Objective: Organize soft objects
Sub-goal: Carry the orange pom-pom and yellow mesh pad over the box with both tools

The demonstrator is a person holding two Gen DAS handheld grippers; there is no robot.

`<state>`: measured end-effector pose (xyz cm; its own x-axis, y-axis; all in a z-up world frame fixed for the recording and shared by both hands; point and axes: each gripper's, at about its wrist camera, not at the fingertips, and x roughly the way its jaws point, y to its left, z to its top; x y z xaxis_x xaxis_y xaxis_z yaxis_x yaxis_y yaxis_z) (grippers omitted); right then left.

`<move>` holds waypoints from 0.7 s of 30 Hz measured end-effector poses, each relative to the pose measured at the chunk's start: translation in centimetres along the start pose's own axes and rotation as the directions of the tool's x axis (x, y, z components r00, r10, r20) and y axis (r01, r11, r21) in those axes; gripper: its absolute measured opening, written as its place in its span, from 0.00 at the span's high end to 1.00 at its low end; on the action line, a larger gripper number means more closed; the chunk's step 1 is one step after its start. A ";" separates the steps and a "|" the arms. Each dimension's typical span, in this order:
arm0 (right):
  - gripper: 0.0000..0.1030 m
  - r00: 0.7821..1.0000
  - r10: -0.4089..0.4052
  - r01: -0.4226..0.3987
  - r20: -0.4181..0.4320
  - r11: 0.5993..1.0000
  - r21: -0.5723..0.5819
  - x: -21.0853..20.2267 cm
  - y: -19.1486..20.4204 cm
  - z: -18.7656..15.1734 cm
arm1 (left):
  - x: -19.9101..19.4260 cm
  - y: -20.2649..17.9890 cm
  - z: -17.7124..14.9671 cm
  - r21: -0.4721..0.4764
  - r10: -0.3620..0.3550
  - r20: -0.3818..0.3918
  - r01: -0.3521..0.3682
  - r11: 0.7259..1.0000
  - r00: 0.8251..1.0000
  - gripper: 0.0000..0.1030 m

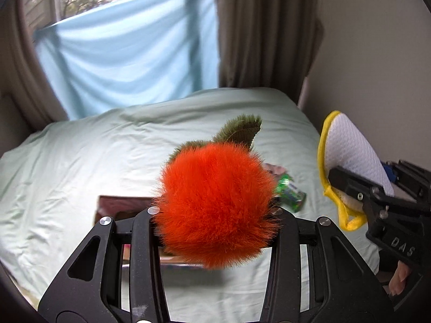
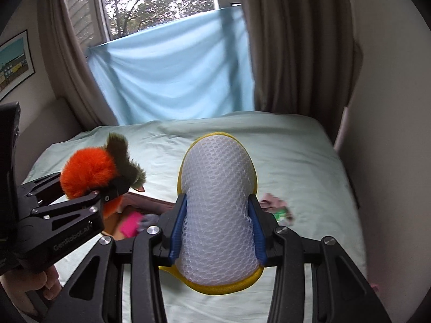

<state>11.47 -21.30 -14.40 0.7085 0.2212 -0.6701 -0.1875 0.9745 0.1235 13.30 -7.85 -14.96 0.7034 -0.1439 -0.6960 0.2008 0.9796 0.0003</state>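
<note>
- "GenRobot.AI" printed white on the left gripper [image 2: 107,188] body, lower left of the right wrist view; "DAS" readable on the right gripper [image 1: 347,185], lower right of the left wrist view.
- Left gripper clamped on a fluffy orange plush [image 1: 215,207] with green leaves, centre frame, held above the bed [image 1: 67,167].
- Right gripper closed on a white mesh sponge [image 2: 218,210] with yellow trim, blue pads [image 2: 177,228] pressing its sides.
- Brown box [image 2: 150,202] below, with a pink item [image 2: 130,223] inside.
- Green packet [image 1: 291,192] lying on the pale green sheet.
- Brown curtains [image 2: 291,53], blue cloth [image 2: 172,78] across the window, framed picture [image 2: 13,62] at far left.
</note>
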 end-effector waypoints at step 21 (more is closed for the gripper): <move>0.62 0.970 0.039 0.013 -0.239 0.978 0.210 14.7 14.2 -1.8 | 6.1 25.0 -4.4 -0.114 0.053 -0.208 -0.078 0.990 0.977 0.65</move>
<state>17.99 -4.26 -23.81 0.5176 0.2432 -0.8203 -0.0314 0.9635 0.2658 19.61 16.41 -22.40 0.5563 -0.0593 -0.8289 0.0663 0.9974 -0.0269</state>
